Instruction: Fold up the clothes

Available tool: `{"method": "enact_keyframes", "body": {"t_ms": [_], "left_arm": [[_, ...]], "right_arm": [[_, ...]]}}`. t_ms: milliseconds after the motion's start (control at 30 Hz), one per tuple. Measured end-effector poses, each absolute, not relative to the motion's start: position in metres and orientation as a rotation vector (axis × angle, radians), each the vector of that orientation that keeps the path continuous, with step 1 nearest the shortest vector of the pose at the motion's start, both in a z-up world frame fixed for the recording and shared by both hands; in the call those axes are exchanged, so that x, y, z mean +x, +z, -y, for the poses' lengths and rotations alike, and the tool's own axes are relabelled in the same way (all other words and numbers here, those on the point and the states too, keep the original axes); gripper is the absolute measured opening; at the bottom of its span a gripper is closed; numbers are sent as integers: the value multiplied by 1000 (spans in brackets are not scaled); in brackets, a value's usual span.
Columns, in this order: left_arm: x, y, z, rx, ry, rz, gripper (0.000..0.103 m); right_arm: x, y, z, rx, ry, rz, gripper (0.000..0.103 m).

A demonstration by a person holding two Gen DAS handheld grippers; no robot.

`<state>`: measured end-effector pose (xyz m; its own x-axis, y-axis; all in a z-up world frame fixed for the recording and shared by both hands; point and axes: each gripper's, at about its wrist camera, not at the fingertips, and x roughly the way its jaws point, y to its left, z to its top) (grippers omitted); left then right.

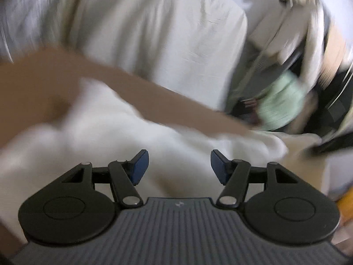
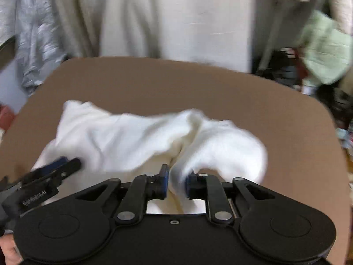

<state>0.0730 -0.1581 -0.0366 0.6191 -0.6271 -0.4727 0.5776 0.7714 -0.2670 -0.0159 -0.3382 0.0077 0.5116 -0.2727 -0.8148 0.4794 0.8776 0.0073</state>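
A crumpled white garment lies on a brown table. My right gripper is shut on a bunched fold of the garment at its near edge. My left gripper is open, its blue pads spread wide just above the white garment, with nothing between them. In the right wrist view the left gripper shows at the garment's left edge. The left wrist view is blurred by motion.
A beige curtain hangs behind the table. A silver-grey cover is at the back left. A pale green cloth and dark clutter sit at the back right. The table's far edge crosses the left wrist view.
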Motion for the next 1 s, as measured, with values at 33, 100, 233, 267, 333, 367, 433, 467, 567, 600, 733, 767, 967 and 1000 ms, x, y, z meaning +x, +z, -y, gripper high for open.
{"method": "enact_keyframes", "body": {"t_ms": [33, 100, 233, 267, 333, 367, 433, 467, 567, 600, 733, 767, 967, 1000], "left_arm": [[63, -33, 156, -16, -663, -536, 65], [63, -26, 151, -17, -664, -536, 73], [72, -20, 142, -59, -692, -593, 74], [74, -21, 141, -60, -700, -612, 74], [70, -25, 146, 24, -671, -626, 75], [65, -30, 146, 76, -652, -626, 76], [52, -38, 146, 168, -617, -632, 82], [49, -39, 146, 188, -604, -641, 82], [53, -40, 140, 213, -566, -646, 89], [57, -41, 138, 218, -546, -635, 91], [89, -52, 117, 158, -450, -622, 93], [100, -57, 111, 121, -428, -637, 93], [150, -67, 71, -160, -353, -658, 91], [152, -65, 66, -202, -372, -650, 91]], "right_arm": [[-24, 14, 337, 260, -458, -915, 21], [-39, 21, 335, 284, -449, -919, 40], [-53, 8, 326, 263, -371, -1006, 57], [-52, 0, 325, 231, -360, -1040, 57], [-48, -16, 323, 166, -341, -1109, 57], [-42, -23, 323, 136, -336, -1142, 57], [-37, -32, 324, 96, -321, -1193, 57], [-34, -34, 325, 79, -318, -1208, 57], [-29, -34, 336, 87, -295, -1199, 57], [-29, -35, 344, 122, -280, -1185, 58], [-18, -44, 382, 290, -180, -1071, 58], [-15, -46, 394, 347, -145, -1026, 58], [14, -83, 474, 654, -28, -844, 58], [22, -93, 485, 662, -50, -868, 58]]}}
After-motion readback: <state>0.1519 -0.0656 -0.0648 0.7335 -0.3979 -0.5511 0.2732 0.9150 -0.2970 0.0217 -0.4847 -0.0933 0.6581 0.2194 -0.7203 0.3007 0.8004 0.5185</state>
